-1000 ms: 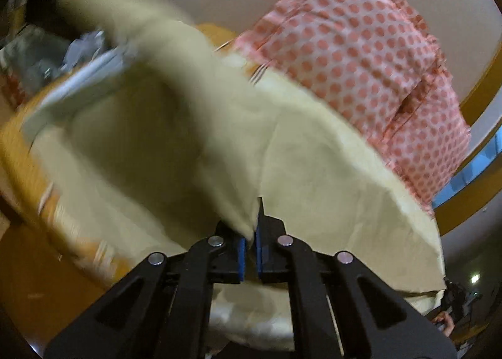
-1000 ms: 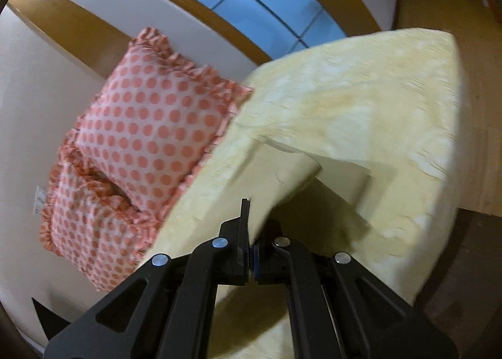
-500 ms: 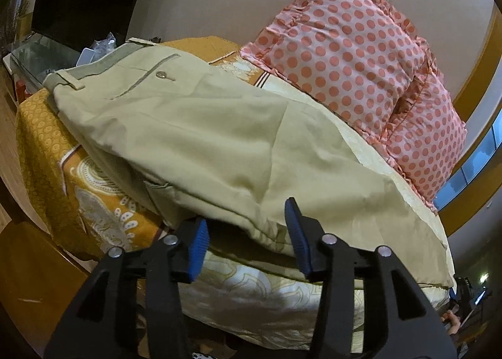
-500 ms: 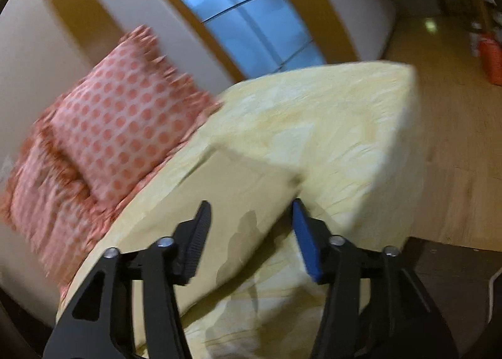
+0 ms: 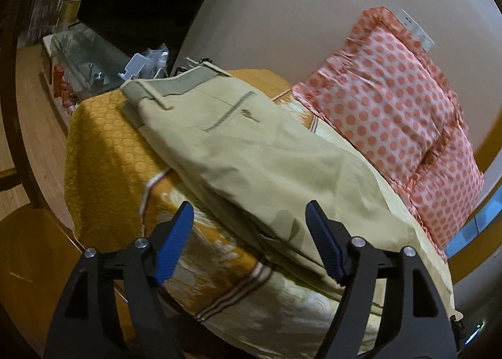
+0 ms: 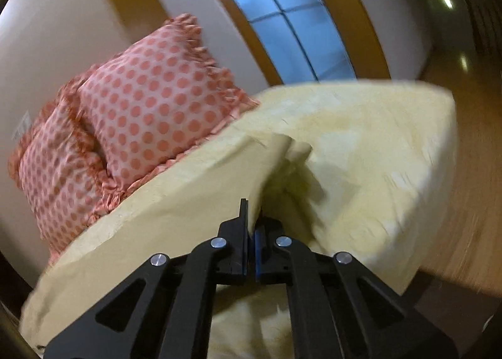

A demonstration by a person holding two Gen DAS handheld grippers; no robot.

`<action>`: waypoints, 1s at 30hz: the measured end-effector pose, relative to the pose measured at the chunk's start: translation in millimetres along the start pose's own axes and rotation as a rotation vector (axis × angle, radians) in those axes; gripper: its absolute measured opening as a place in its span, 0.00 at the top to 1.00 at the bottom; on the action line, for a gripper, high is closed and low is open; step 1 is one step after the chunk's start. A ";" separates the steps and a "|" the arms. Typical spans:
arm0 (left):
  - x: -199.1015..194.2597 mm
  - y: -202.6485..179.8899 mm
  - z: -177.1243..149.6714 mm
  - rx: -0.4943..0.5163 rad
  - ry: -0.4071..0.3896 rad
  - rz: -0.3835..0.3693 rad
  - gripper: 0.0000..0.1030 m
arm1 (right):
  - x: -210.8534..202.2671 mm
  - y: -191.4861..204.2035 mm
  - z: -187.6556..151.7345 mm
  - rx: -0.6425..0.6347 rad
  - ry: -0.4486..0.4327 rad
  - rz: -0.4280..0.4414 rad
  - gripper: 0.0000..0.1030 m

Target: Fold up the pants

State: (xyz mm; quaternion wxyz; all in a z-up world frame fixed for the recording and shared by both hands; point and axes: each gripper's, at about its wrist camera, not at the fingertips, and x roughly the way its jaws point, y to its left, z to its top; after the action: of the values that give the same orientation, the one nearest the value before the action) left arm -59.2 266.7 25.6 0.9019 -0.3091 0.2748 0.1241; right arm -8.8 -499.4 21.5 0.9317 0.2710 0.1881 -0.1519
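Observation:
Beige pants (image 5: pixel 251 152) lie lengthwise on the bed, waistband at the far left, legs running toward the right. My left gripper (image 5: pixel 249 239) is open and empty, just in front of the pants' near edge. In the right wrist view my right gripper (image 6: pixel 251 221) is shut on the leg end of the pants (image 6: pixel 194 189) and lifts the cloth off the bed into a raised fold.
The bed has an orange and pale yellow patterned cover (image 5: pixel 103 152), also seen in the right wrist view (image 6: pixel 376 139). Two pink polka-dot pillows (image 5: pixel 392 114) (image 6: pixel 141 114) lean on the wall. A glass side table with clutter (image 5: pixel 94 64) stands far left. A window (image 6: pixel 282 13) is behind.
My left gripper let go of the pants, opened and drew back. My right gripper opened half a second ago and has since shut on the leg end and lifted it.

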 end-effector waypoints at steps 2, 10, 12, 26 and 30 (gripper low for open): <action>0.4 5.4 1.7 -0.011 -0.003 -0.010 0.25 | 0.2 29.1 10.2 -0.051 -0.008 0.067 0.97; -5.5 14.1 7.4 -0.039 -0.046 -0.035 0.14 | 0.0 250.9 -19.3 -0.268 0.117 0.668 0.97; -6.0 17.3 10.6 -0.060 -0.053 -0.045 0.11 | 0.7 310.7 -67.3 -0.358 0.258 0.817 0.97; 16.1 42.8 35.9 -0.166 -0.012 0.066 0.09 | -27.4 354.8 -155.2 -0.537 0.505 0.933 0.15; 21.3 52.2 43.4 -0.210 0.008 0.103 0.09 | -22.8 341.0 -152.6 -0.477 0.523 0.923 0.15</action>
State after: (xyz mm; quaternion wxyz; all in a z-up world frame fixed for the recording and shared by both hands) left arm -44.2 335.6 16.4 0.8558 -0.3881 0.2795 0.1973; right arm 61.4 -134.4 64.7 0.8594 0.1358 0.3033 0.3887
